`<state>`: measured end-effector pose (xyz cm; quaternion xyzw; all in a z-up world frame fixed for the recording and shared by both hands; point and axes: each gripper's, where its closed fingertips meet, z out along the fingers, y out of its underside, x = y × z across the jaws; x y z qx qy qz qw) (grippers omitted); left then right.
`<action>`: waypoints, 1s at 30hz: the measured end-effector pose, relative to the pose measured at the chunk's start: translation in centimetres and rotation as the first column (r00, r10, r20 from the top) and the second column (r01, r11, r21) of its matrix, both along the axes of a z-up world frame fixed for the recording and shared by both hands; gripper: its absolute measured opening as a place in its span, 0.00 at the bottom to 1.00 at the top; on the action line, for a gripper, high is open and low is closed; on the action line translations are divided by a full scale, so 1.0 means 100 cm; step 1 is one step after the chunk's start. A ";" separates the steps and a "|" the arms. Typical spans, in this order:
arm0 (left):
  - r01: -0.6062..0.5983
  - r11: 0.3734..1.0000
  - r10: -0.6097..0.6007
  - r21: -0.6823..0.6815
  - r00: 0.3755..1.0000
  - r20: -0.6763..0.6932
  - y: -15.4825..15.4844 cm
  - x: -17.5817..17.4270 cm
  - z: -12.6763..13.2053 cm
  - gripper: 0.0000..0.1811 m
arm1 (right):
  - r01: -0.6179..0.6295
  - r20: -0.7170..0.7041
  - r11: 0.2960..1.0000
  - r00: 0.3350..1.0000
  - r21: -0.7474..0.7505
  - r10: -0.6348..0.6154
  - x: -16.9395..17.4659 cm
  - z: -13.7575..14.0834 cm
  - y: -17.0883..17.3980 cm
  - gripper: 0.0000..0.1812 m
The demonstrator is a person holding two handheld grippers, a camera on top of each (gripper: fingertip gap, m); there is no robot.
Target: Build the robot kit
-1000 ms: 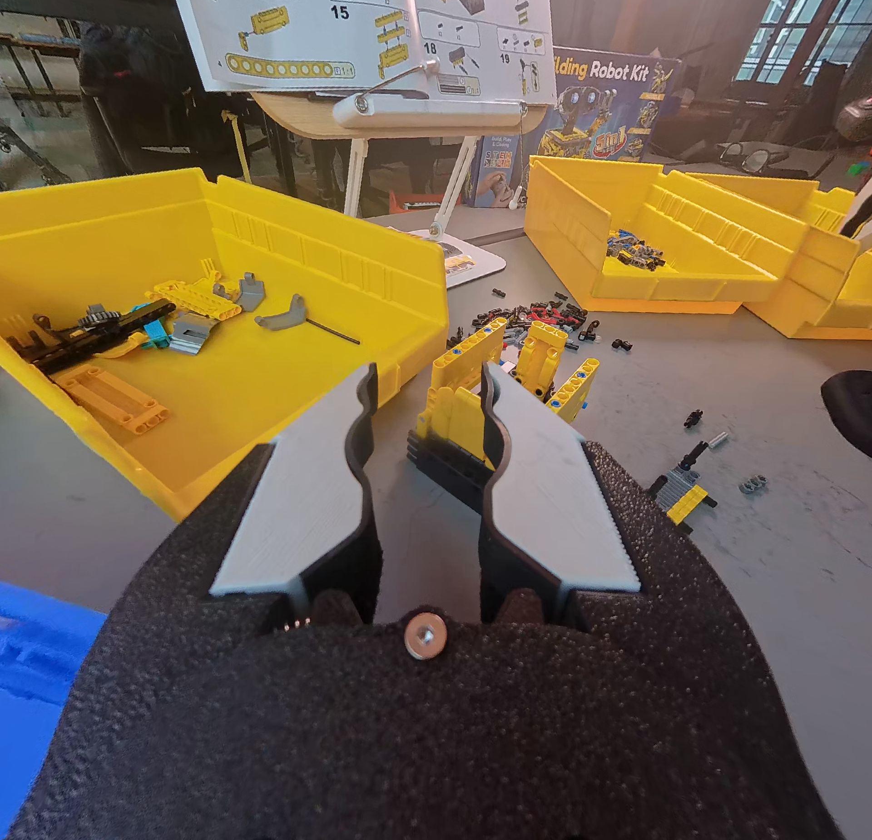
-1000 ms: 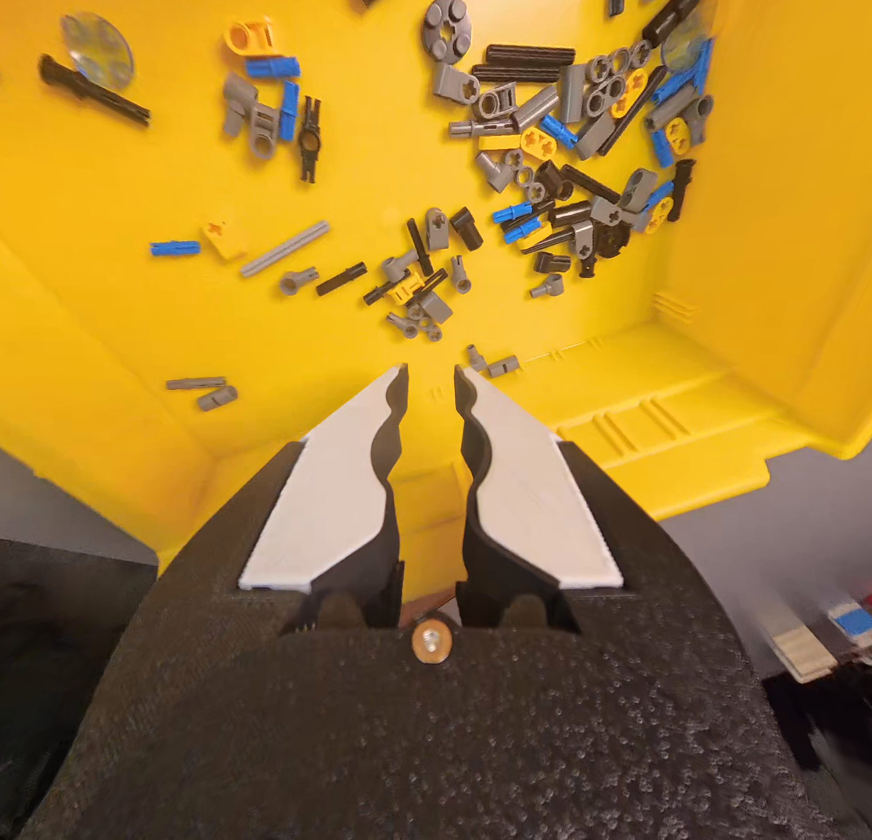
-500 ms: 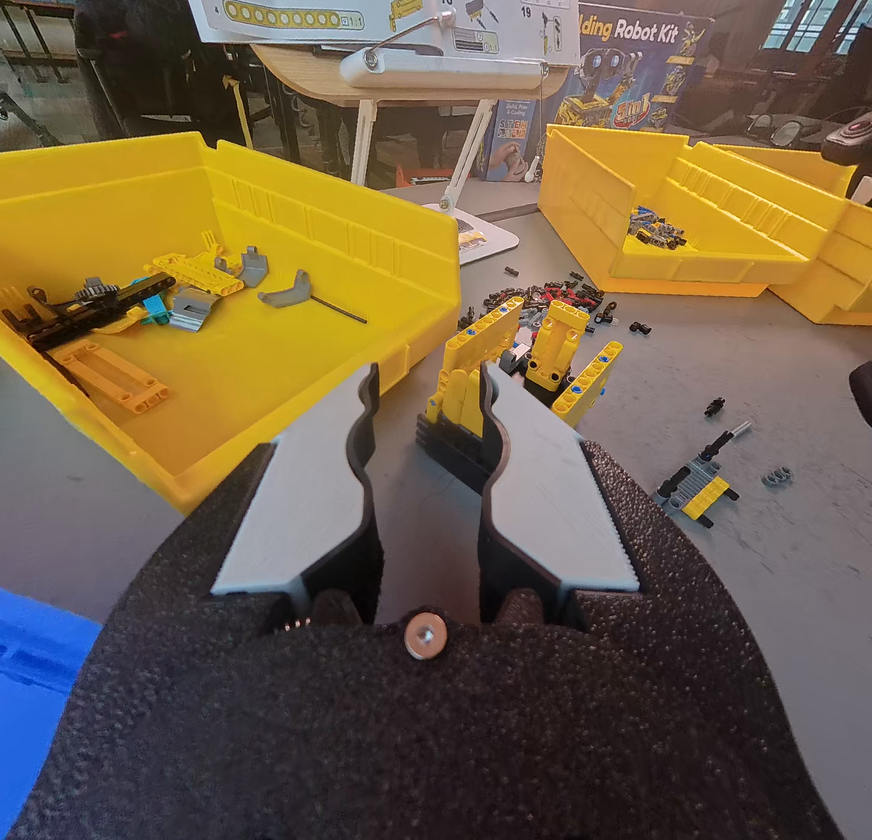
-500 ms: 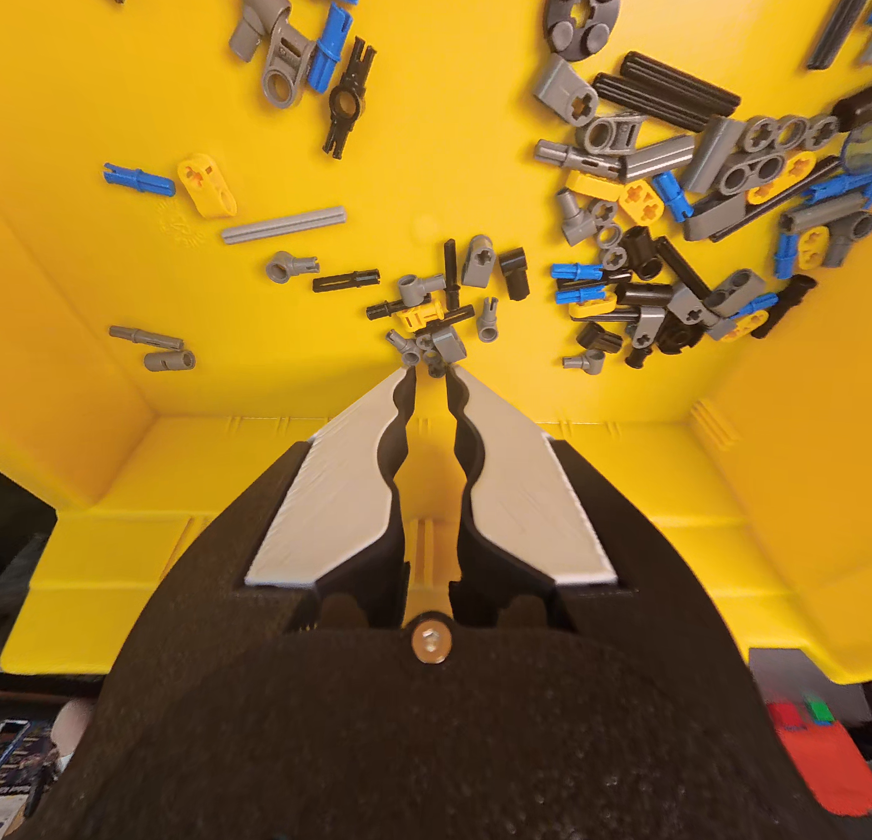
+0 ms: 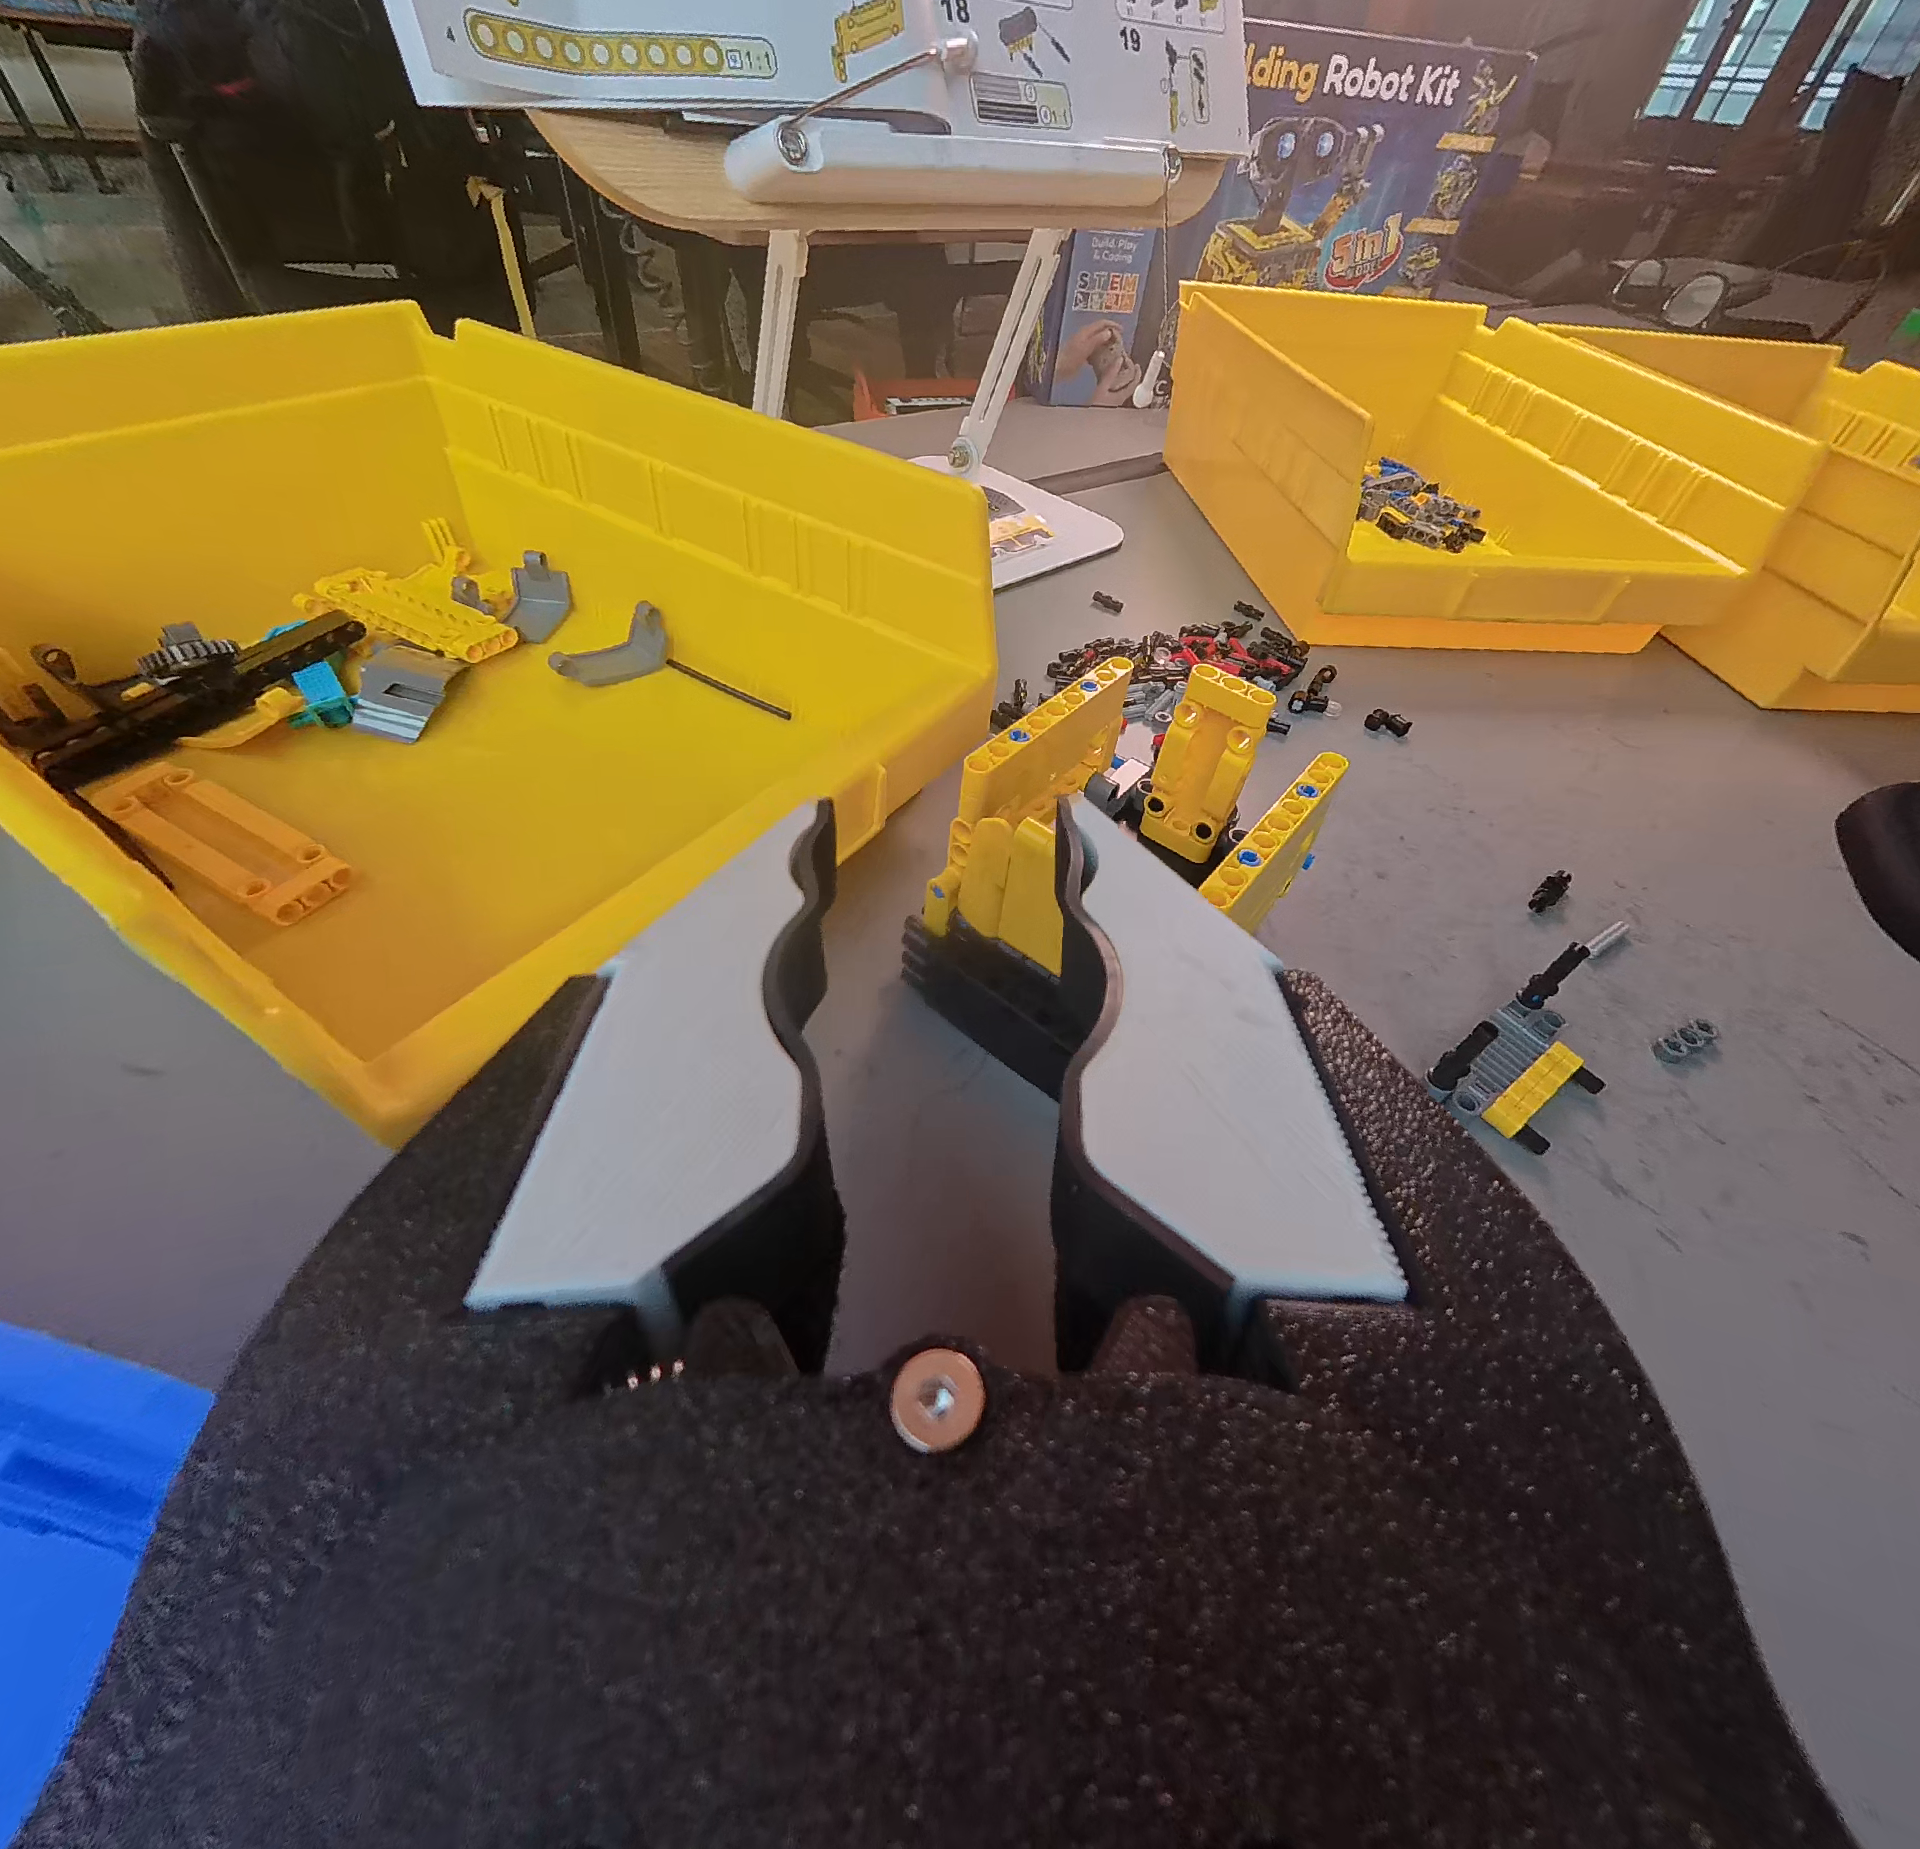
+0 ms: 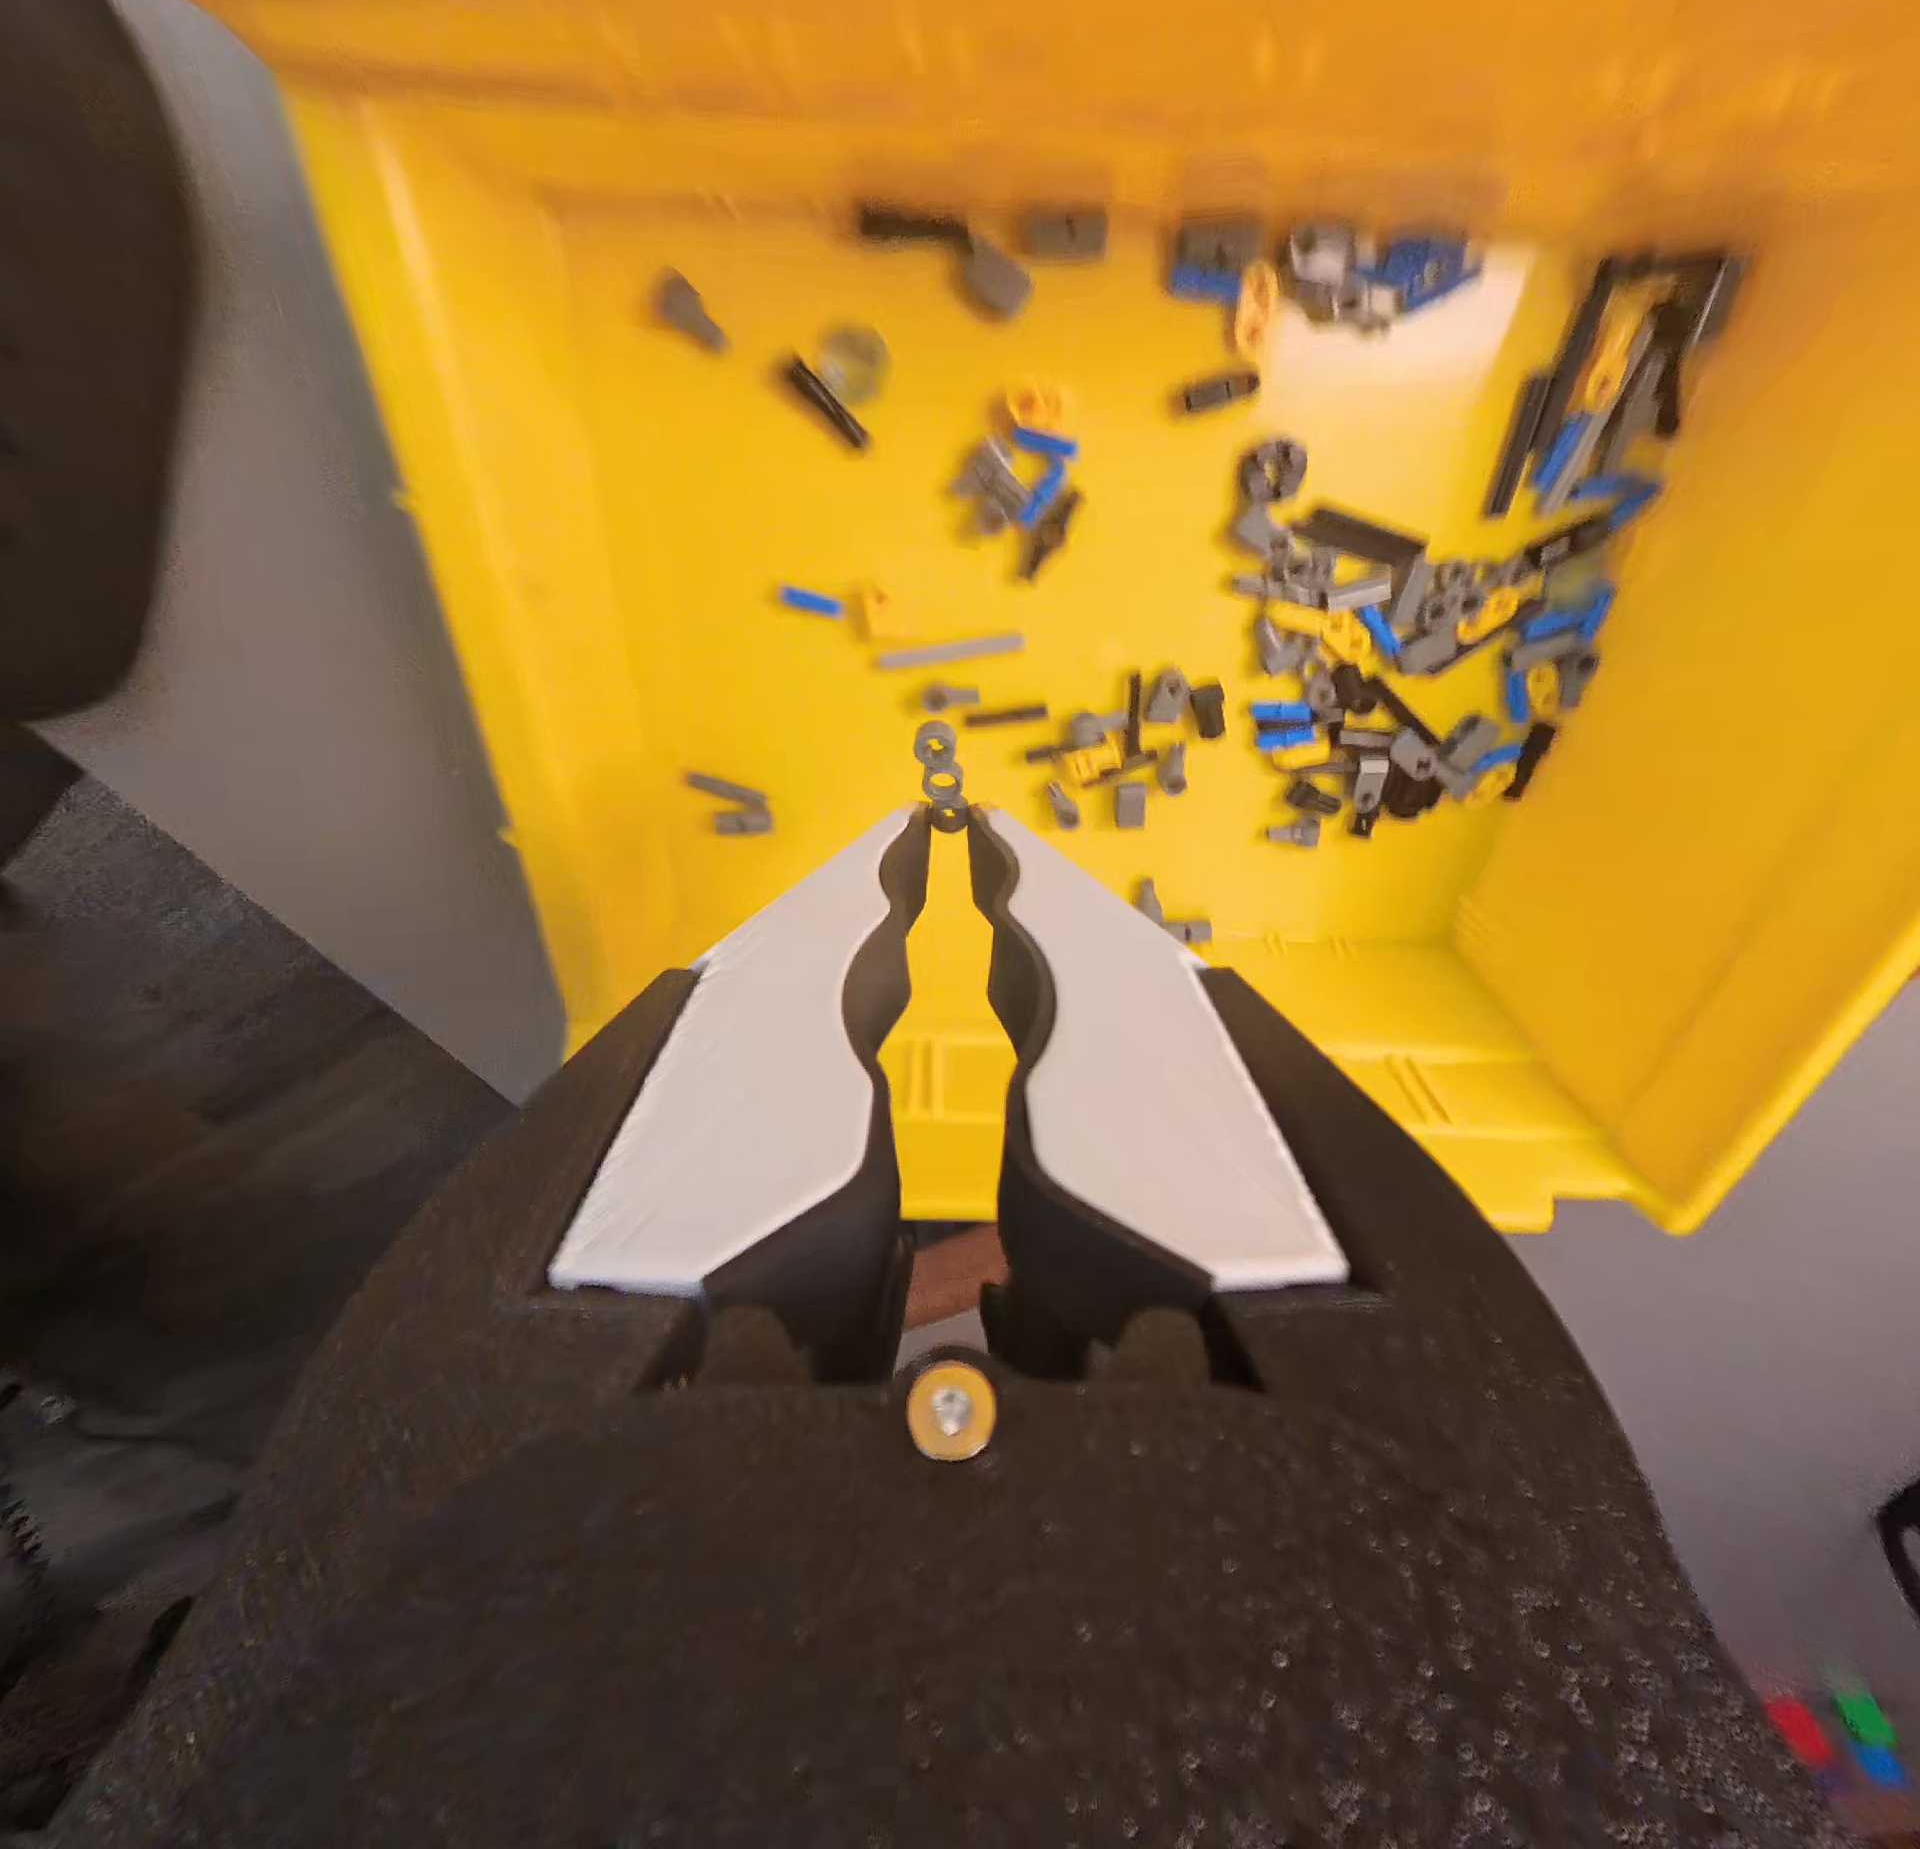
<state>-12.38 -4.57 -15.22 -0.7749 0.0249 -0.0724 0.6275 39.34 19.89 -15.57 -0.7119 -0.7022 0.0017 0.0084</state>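
While the left gripper (image 5: 943, 854) hangs low over the grey tabletop (image 5: 1621, 843) with its grey, wavy-edged fingers (image 5: 686, 1061) set well apart and nothing between them, a half-built yellow and black brick model (image 5: 1023, 864) stands on that tabletop right at its tips, partly hidden behind the finger on the model's side; whether finger and model touch cannot be told. Beside the model, on its far side from the other bins, sits a large yellow plastic bin (image 5: 727, 511) holding a few yellow, grey and black beams. Just beyond the model lies a scatter of small black and red loose pieces (image 5: 1195, 651), and past those a second yellow plastic bin (image 5: 1538, 594) with small parts inside. A small grey and yellow brick sub-assembly (image 5: 1512, 1067) lies apart from the model on the bare tabletop. Behind the model a white stand carries a printed instruction sheet (image 5: 831, 12).

The right gripper (image 6: 945, 812) is nearly closed, its white fingers (image 6: 748, 1051) pinching at the very tips a small dark grey link of joined rings (image 6: 940, 773), which sticks out forward over the floor of a yellow plastic parts bin (image 6: 675, 511). Many small grey, black, blue and yellow connectors (image 6: 1392, 646) lie blurred on that bin's floor beyond the link.
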 end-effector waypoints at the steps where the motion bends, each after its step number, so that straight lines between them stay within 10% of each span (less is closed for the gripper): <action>1: 0.005 1.000 -0.005 0.002 1.000 0.002 0.000 0.001 0.000 0.22 | -0.043 -0.067 0.999 0.997 -0.002 0.043 -0.022 0.011 -0.016 0.03; 5: 0.020 1.000 -0.020 0.006 1.000 -0.005 0.000 0.005 0.002 0.22 | -0.286 -0.223 0.957 0.931 0.053 0.291 -0.116 0.025 -0.093 0.03; 13: 0.023 0.999 -0.022 0.031 0.999 -0.030 -0.004 0.007 0.009 0.22 | -0.578 -0.193 0.813 0.791 0.074 0.580 -0.228 -0.047 -0.187 0.04; 30: 0.031 0.999 -0.030 0.033 0.999 -0.024 -0.004 0.008 0.010 0.23 | -0.640 -0.119 0.768 0.761 0.025 0.638 -0.257 -0.087 -0.209 0.04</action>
